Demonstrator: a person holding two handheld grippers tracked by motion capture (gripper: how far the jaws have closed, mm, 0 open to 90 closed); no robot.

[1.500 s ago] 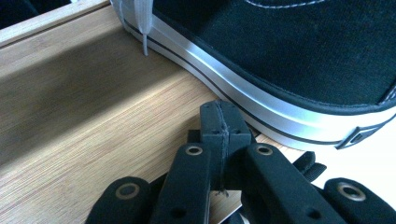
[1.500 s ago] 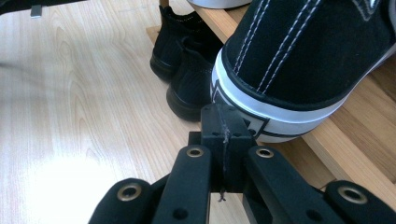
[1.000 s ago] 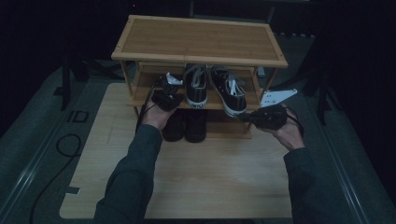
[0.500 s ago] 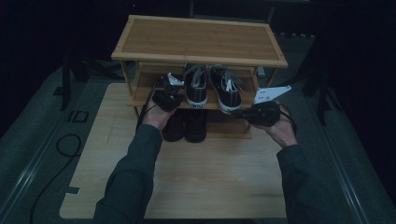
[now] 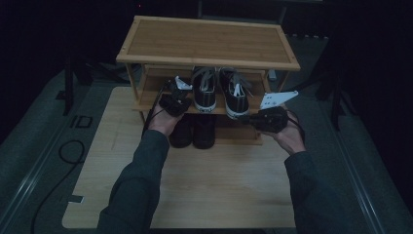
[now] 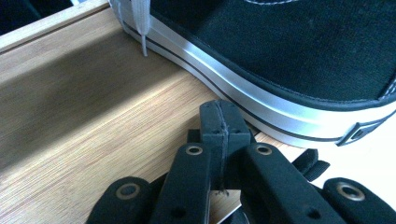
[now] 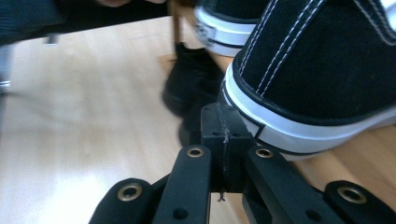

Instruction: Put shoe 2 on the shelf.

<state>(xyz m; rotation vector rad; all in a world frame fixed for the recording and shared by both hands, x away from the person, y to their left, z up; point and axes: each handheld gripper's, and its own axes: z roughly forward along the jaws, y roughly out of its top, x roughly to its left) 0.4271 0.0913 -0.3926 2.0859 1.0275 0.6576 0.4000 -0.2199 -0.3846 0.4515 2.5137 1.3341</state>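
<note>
Both tools are closed on nothing: the left tool (image 6: 219, 116) sits beside the left sneaker (image 5: 204, 90) on the rack's middle shelf (image 5: 151, 100), the right tool (image 7: 222, 122) apparently touching the right sneaker's (image 5: 235, 93) heel.

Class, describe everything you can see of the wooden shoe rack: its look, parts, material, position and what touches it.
The shoe rack looks like light bamboo or wood, with a broad flat top, slim legs and a middle shelf. It stands upright at the far end of a wooden board. Two black canvas sneakers with white soles rest on the middle shelf; two dark shoes sit beneath it. Both shut grippers are at the shelf's front edge.
</note>
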